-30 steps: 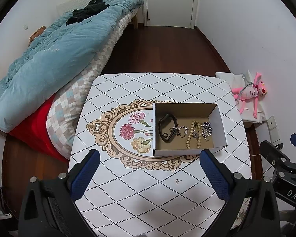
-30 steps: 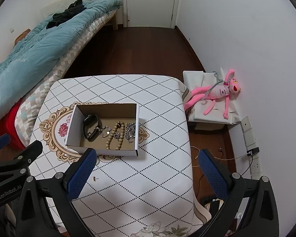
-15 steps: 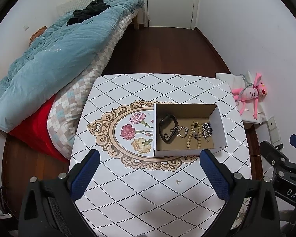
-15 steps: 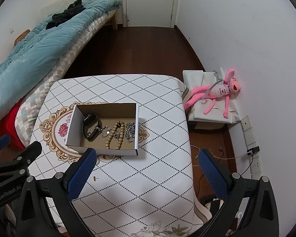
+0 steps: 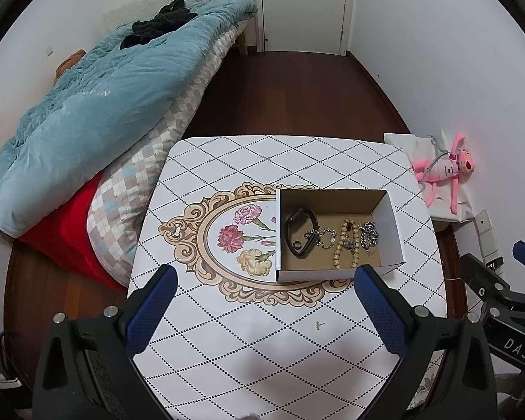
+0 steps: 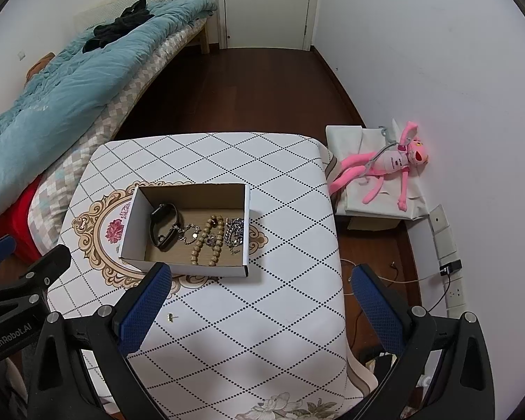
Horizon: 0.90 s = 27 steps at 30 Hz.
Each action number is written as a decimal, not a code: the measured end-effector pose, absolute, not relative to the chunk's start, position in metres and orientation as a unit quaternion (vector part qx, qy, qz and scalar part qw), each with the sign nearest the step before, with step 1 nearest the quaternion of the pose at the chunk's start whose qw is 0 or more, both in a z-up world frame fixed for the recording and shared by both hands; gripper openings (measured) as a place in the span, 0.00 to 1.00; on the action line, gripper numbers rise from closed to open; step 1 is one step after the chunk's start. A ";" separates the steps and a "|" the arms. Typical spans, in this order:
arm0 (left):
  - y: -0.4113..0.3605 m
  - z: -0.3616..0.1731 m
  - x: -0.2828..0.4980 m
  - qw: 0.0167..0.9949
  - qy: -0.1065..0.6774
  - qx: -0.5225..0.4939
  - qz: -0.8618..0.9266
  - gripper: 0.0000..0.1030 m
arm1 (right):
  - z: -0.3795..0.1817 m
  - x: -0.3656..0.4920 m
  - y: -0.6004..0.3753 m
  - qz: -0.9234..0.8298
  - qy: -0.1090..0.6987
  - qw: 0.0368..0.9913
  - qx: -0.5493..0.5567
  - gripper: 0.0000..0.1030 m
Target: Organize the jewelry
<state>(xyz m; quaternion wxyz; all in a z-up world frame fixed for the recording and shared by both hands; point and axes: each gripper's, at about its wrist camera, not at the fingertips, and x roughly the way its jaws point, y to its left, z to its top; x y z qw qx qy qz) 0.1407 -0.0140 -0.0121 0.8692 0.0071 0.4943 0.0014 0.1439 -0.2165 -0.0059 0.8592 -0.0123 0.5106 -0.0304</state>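
While wide open, left gripper (image 5: pixel 264 306), right gripper (image 6: pixel 260 301), both empty

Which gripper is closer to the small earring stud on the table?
Left, though only slightly. The stud lies between and just ahead of the left gripper fingers; for the right gripper, it lies by its left finger.

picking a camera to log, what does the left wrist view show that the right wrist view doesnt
Only the left wrist view shows the three printed flowers of the tablecloth medallion whole, and the right gripper at its right edge.

Only the right wrist view shows the wall sockets with a plugged charger, cables on the floor, and the left gripper at its left edge.

Both show the open cardboard box holding a black band, bead bracelet and silver chains, a small earring on the tablecloth, the bed and the pink plush toy.
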 end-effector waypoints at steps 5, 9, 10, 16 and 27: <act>-0.014 -0.010 0.141 0.870 0.494 0.008 0.002 1.00 | -0.005 0.144 -0.216 -0.031 0.510 0.859 -0.011 1.00; -0.014 -0.010 0.141 0.870 0.494 0.008 0.002 1.00 | -0.004 0.145 -0.218 -0.032 0.510 0.859 -0.010 1.00; -0.014 -0.009 0.141 0.870 0.493 0.008 0.002 1.00 | -0.003 0.145 -0.219 -0.032 0.510 0.859 -0.011 1.00; -0.015 -0.009 0.140 0.869 0.494 0.007 0.001 1.00 | -0.002 0.145 -0.220 -0.034 0.508 0.860 -0.012 1.00; -0.015 -0.005 0.139 0.870 0.493 0.006 0.003 1.00 | -0.002 0.146 -0.223 -0.034 0.508 0.861 -0.013 1.00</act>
